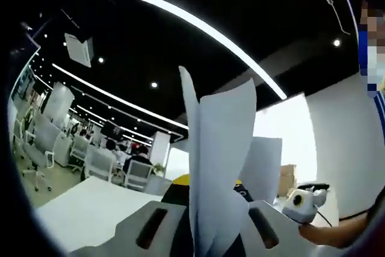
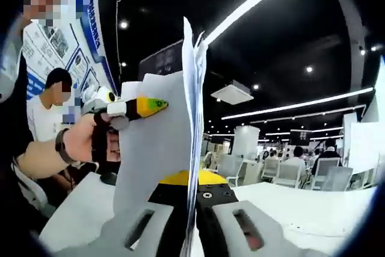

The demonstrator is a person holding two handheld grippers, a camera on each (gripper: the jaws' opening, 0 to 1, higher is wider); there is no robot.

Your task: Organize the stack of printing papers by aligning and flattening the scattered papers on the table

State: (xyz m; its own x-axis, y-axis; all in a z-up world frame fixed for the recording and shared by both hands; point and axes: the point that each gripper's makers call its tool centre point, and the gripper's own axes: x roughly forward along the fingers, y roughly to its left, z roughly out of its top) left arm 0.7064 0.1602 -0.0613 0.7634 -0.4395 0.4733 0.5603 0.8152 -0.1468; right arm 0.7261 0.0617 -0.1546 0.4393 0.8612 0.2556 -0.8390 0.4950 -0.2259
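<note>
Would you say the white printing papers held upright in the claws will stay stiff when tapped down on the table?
Probably not: the thin white printing papers already curl and fan apart above the left claw. In the right claw their edges splay, so they would likely buckle or slip.

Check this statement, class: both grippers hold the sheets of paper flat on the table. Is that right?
Not quite. Both grippers do hold the paper, but the sheets stand upright between the right gripper's jaws, lifted above the white table, as the right gripper view shows. The left gripper likewise holds its sheets raised.
</note>
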